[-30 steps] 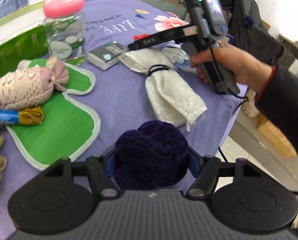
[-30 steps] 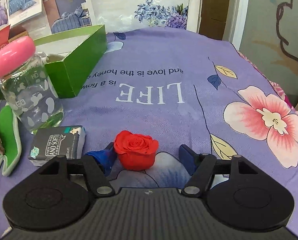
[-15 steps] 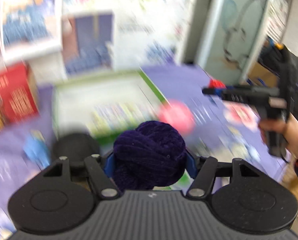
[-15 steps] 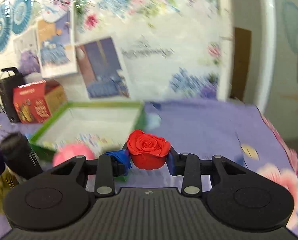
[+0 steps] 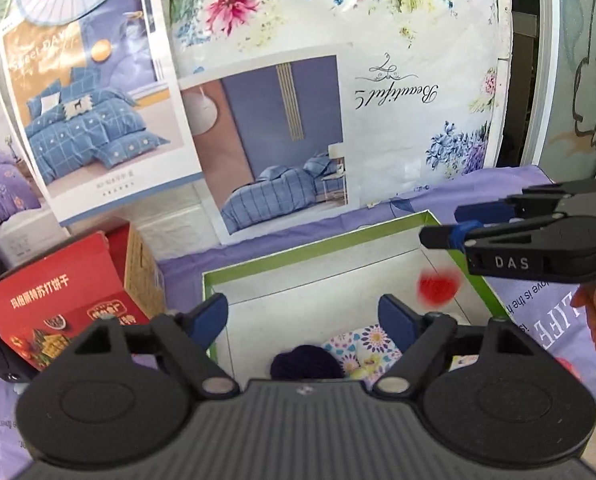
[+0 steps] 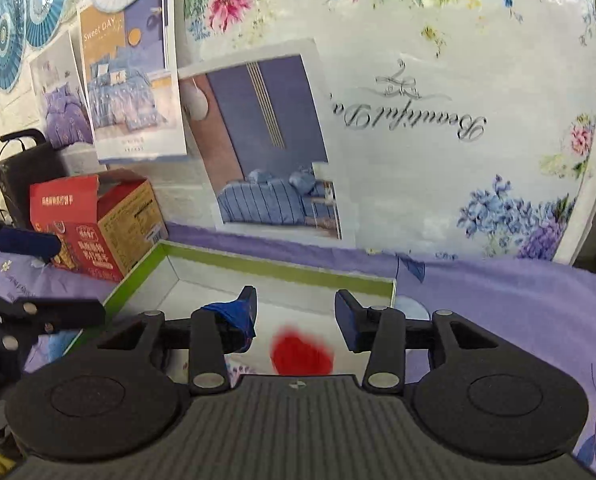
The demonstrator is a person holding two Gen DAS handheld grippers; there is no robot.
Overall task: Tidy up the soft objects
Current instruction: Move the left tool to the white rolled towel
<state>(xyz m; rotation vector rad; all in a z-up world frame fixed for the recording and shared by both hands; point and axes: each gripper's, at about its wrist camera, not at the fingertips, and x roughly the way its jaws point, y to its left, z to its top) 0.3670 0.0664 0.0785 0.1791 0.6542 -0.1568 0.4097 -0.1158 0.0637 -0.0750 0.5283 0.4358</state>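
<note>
Over the green box [image 5: 317, 249] my left gripper [image 5: 303, 316] has its jaws opening, with nothing between them. The dark purple yarn ball [image 5: 305, 362] lies below it inside the box, beside a floral cloth [image 5: 361, 348]. My right gripper [image 6: 296, 312] also hangs over the green box [image 6: 278, 268]. Its jaws are opening and nothing is between them. The red rose [image 6: 301, 350] is a blur just under them, free of the pads. In the left wrist view the red rose [image 5: 437, 288] blurs inside the box under the right gripper [image 5: 439, 224].
A red carton [image 6: 82, 220] stands left of the box, with a black speaker [image 6: 22, 168] behind it. Bedding posters cover the wall close behind the box. The purple printed cloth [image 6: 497, 300] spreads to the right. My left gripper [image 6: 80, 280] reaches in at the left edge.
Both grippers rose from the table and swung over the green box. The left let go of the yarn ball and the right let go of the rose.
</note>
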